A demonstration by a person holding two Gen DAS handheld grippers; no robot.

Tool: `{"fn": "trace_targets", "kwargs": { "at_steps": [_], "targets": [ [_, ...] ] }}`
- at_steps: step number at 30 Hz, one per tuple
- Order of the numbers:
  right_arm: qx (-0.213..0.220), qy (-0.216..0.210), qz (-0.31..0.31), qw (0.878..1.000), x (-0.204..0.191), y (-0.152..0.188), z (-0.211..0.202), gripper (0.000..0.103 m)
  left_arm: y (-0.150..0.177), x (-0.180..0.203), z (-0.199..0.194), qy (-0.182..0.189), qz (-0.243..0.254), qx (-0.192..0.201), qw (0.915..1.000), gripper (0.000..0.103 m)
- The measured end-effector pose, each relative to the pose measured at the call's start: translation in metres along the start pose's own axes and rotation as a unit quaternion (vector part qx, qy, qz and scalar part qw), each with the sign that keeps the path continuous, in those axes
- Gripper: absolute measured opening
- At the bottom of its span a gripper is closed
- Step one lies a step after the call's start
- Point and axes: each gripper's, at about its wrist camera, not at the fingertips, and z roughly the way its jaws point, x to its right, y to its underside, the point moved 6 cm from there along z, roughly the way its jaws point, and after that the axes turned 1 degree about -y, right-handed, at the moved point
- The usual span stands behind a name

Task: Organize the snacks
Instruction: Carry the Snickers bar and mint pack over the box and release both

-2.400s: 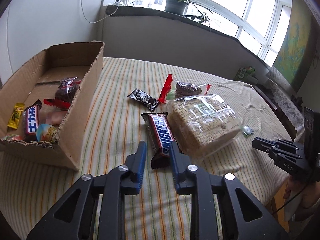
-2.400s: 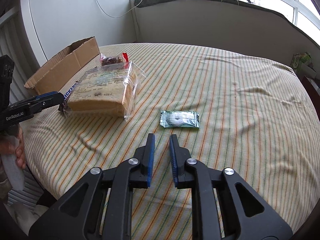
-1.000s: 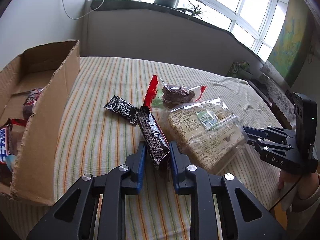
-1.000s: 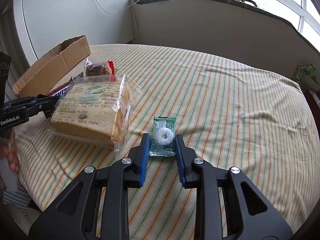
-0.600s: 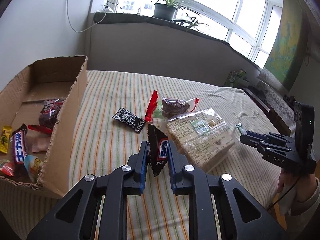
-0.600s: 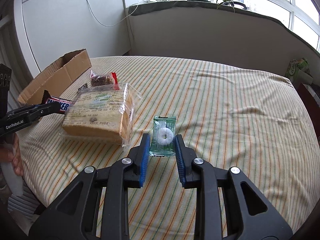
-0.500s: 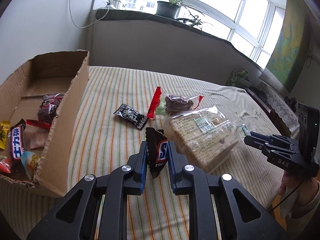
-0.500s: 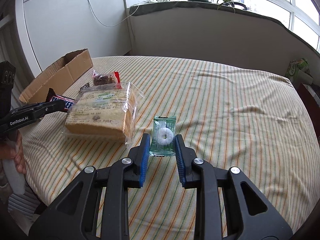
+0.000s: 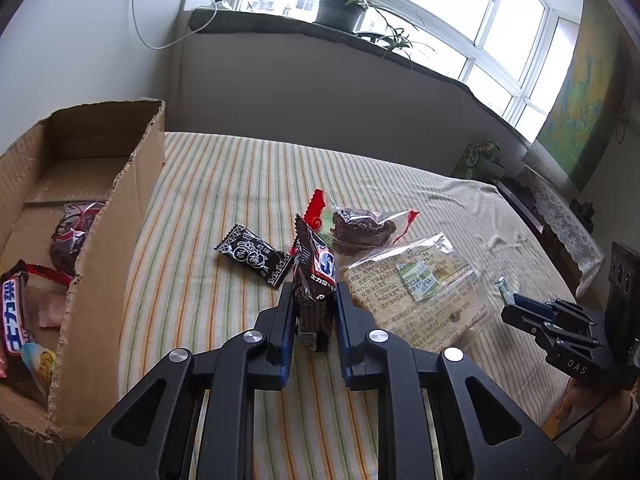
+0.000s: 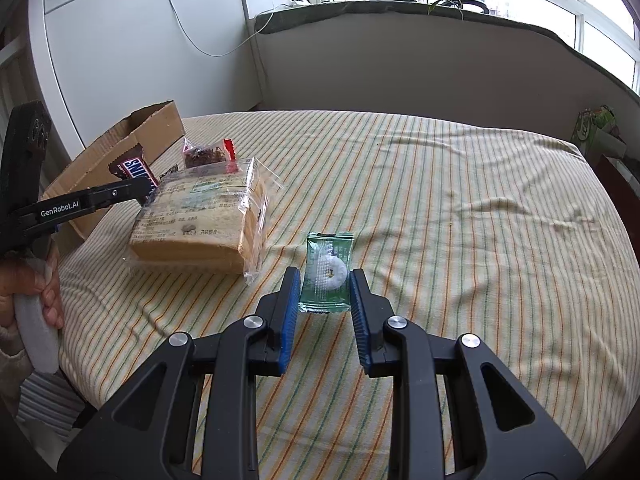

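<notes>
My left gripper (image 9: 313, 292) is shut on a brown Snickers bar (image 9: 314, 276) and holds it upright above the striped cloth; the bar also shows in the right wrist view (image 10: 134, 169). The cardboard box (image 9: 116, 216) stands to its left with several snacks inside. My right gripper (image 10: 325, 280) is shut on a green mint candy packet (image 10: 327, 270) and holds it off the cloth. A clear pack of crackers (image 9: 416, 284), a black candy (image 9: 253, 254) and a red-ended cake packet (image 9: 360, 226) lie on the cloth.
The striped cloth (image 10: 460, 208) covers the table, with wrinkles at the right. A low wall with a potted plant (image 9: 340, 8) runs behind. A green carton (image 10: 598, 130) sits past the far right edge. The box also shows in the right wrist view (image 10: 132, 140).
The left gripper shut on the Snickers bar and lifted it upright off the cloth. The right gripper shut on the mint packet and raised it.
</notes>
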Motion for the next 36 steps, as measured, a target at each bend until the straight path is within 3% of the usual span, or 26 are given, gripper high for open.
{"fn": "trace_targets", "kwargs": {
  "at_steps": [9, 14, 18, 23, 36],
  "targets": [
    [0.014, -0.002, 0.002, 1.0, -0.007, -0.006, -0.006, 0.026, -0.011, 0.008, -0.033, 0.007, 0.01, 0.054, 0.9985, 0.016],
    [0.063, 0.011, -0.01, 0.998, -0.019, -0.036, -0.044, 0.026, -0.023, 0.024, -0.071, 0.002, 0.037, 0.103, 0.994, 0.016],
    [0.118, 0.024, -0.019, 0.993, -0.029, -0.064, -0.091, 0.026, -0.045, 0.042, -0.114, 0.0, 0.073, 0.16, 0.9845, 0.016],
    [0.144, 0.038, -0.037, 0.988, -0.044, -0.08, -0.122, 0.026, -0.057, 0.059, -0.153, 0.008, 0.097, 0.203, 0.9743, 0.016],
    [0.115, 0.033, -0.075, 0.99, -0.095, -0.084, -0.105, 0.026, -0.039, 0.038, -0.16, 0.027, 0.077, 0.205, 0.9753, 0.016]
  ]
}}
